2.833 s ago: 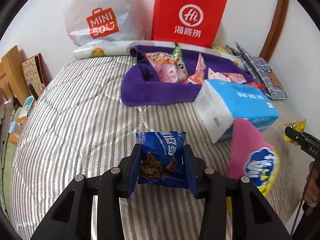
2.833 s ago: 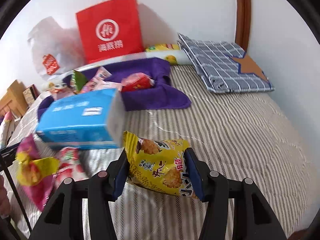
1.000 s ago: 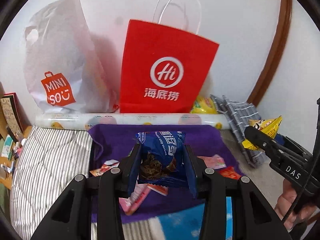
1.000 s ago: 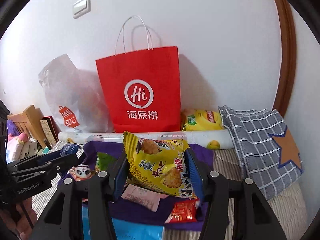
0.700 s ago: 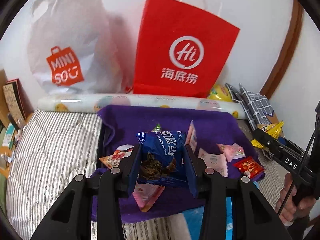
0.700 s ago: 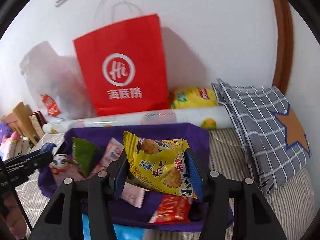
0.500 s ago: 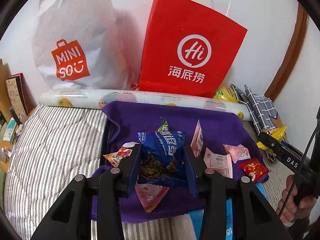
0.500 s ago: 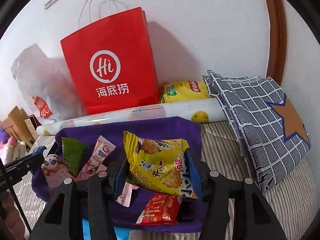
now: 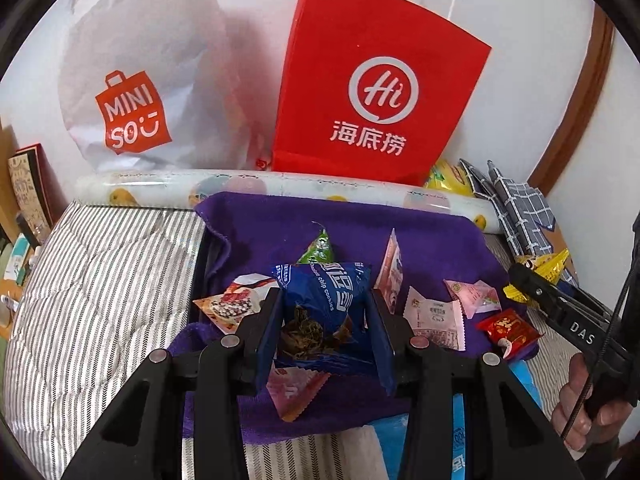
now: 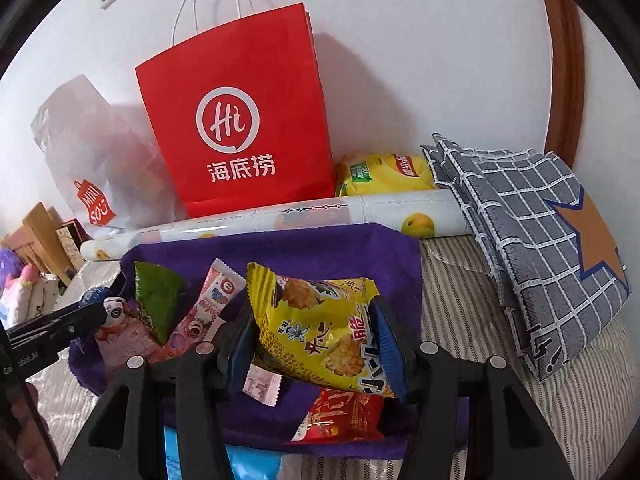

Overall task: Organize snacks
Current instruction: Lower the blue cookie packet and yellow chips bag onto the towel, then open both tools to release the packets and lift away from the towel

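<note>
I had the left gripper [image 9: 325, 320] clamping the blue cookie packet [image 9: 320, 300] and the right gripper [image 10: 316, 344] clamping the yellow snack bag [image 10: 320, 332] above the purple basket [image 9: 432, 240].

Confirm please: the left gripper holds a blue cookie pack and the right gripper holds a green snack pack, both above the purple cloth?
Not quite. The right gripper holds a yellow snack pack, as the right wrist view shows. The left gripper does hold the blue cookie pack, both above the purple cloth.
</note>
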`<state>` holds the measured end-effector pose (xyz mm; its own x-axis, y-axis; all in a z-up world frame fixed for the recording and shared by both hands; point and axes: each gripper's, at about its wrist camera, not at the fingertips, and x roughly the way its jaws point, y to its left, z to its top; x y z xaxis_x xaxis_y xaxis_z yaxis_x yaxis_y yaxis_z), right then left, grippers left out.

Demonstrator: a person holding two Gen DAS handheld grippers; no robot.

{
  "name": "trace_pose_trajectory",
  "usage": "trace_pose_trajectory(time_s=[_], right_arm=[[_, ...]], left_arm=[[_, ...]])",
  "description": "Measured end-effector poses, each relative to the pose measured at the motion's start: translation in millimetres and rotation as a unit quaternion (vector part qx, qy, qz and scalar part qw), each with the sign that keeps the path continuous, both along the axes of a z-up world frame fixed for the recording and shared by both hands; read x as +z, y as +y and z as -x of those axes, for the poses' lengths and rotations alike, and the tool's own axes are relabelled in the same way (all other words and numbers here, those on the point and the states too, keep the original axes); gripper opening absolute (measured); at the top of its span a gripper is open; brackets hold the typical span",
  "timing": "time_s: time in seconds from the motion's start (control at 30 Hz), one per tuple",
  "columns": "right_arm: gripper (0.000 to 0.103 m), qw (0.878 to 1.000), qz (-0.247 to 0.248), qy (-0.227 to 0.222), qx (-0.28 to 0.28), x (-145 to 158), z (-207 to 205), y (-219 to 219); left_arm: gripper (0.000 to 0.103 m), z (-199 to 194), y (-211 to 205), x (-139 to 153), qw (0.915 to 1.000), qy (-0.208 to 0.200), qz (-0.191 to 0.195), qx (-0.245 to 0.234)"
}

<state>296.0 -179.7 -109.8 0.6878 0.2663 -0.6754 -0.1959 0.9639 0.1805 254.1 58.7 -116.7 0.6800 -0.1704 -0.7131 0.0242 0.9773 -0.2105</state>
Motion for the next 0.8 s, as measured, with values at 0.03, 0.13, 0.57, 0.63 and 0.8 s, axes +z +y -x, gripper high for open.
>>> trace_pose_trajectory(time_s=[0.03,0.13,0.57,0.63,0.8], right_arm=[[0.053,1.0,0.001,0.002,0.0,-1.2,-0.5,0.1],[0.053,1.0,-0.002,0.011,0.002,-4.5,-1.7,0.7],[0.054,1.0,0.004,0.015,-0.001,-6.1,-2.1,0.6],[0.054,1.0,0.004,0.016,-0.001,-6.6,-2.6,0.6],[0.054,1.0,0.007,0.02,0.0,-7.9,-3.3,1.1]], left_arm=[[0.042,0.2,-1.1,-0.3,1.0,0.0,0.0,-0.002],[0.042,-0.1,-6.0,-2.1,0.9999,0.004,-0.004,-0.01],[0.042,-1.7,-9.2,-9.0,0.9997,0.018,-0.007,-0.015],[0.042,-1.7,-9.0,-9.5,0.9997,0.019,-0.006,-0.016],[0.042,-2.9,-9.5,-9.8,0.9996,0.021,-0.006,-0.017]])
